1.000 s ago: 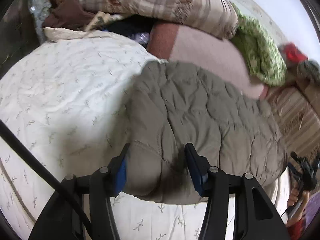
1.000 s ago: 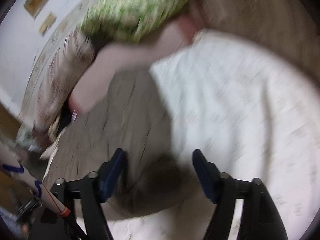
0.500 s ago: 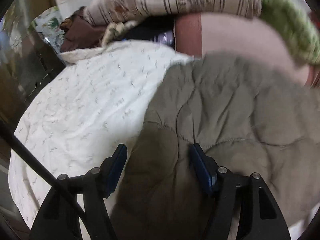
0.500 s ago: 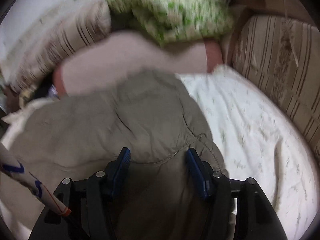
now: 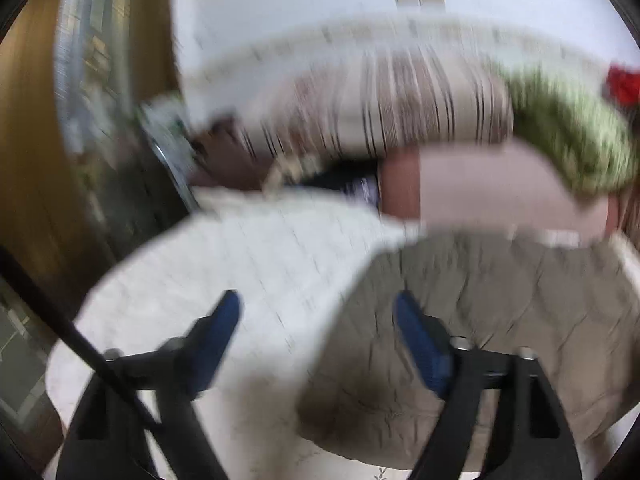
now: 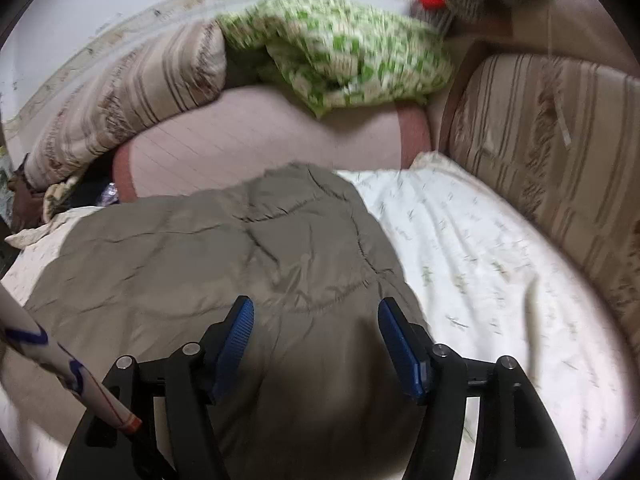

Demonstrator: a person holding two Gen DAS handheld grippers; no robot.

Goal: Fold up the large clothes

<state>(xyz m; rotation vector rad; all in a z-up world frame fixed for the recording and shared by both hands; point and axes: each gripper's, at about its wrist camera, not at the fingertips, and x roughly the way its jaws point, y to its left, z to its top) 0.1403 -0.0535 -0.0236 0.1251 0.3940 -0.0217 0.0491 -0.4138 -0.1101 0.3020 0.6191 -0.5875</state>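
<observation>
A grey-brown quilted jacket (image 6: 224, 248) lies folded on a white patterned bed sheet (image 6: 480, 260). My right gripper (image 6: 316, 305) hovers over the jacket's near right part. Its jaws are opening, the fabric lies beneath them, and the blue pads do not press on it. The left wrist view is blurred by motion. There my left gripper (image 5: 316, 300) stands wide with its jaws opening. One finger is over the bed sheet (image 5: 260, 252), the other over the left edge of the jacket (image 5: 500, 300). Nothing is pinched between them.
Along the head of the bed lie a striped pillow (image 6: 132, 92), a green patterned blanket (image 6: 344, 48) and a pink bolster (image 6: 260, 136). A striped cushion (image 6: 552, 128) borders the bed's right side. A wooden door and glass cabinet (image 5: 88, 120) stand at the left.
My left gripper let go of the jacket's fold, spread wide and swung up and left. My right gripper drew back over the jacket and its jaws parted a little.
</observation>
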